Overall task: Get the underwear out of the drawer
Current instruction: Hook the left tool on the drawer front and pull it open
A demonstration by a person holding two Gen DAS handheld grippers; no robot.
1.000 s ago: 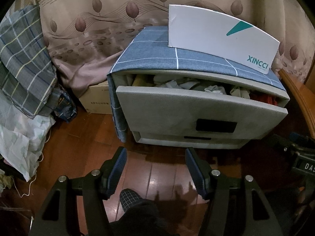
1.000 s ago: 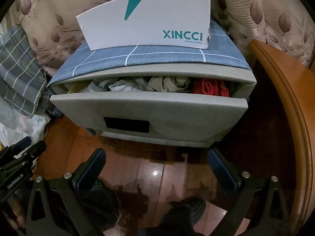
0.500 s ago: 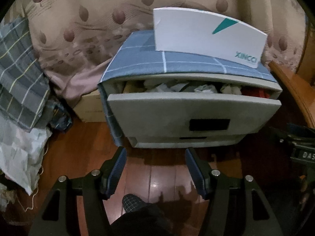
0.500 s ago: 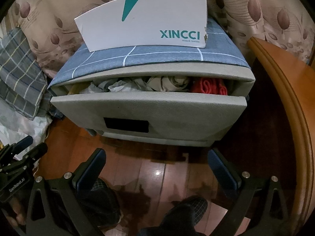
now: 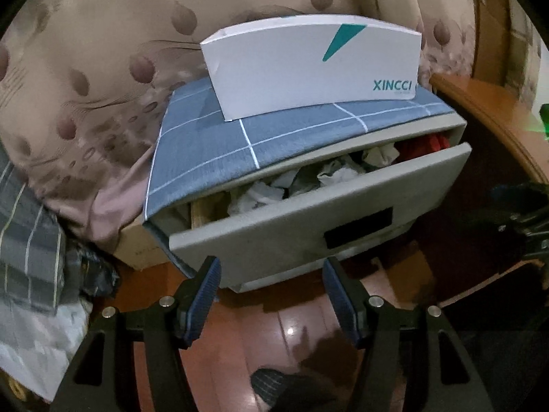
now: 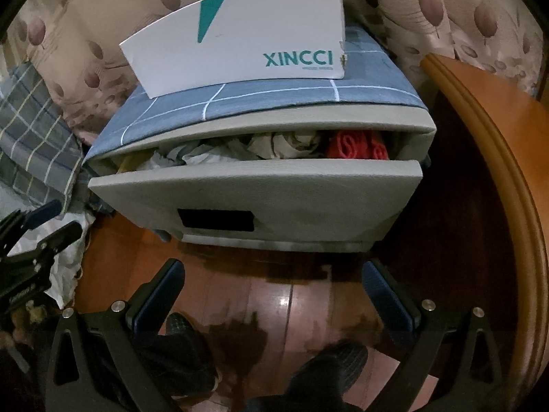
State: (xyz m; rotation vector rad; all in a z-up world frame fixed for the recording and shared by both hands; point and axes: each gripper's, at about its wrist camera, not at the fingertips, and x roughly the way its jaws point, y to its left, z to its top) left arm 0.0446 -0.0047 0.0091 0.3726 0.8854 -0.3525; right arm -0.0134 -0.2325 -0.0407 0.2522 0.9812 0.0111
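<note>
Drawer [image 6: 260, 199], grey, part-open under a blue checked cover [image 6: 274, 103]; underwear [image 6: 240, 149] is crumpled inside, pale pieces left, red right. Left gripper [image 5: 271, 295] and right gripper [image 6: 274, 295] are held near, spread wide, empty. Risk: several tangled garments may be dragged out together through the narrow gap.

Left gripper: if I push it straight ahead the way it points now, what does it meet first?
Most likely the grey drawer front, low down near its bottom edge, not the clothes inside. The left gripper is open and empty; depth is unclear.
</note>
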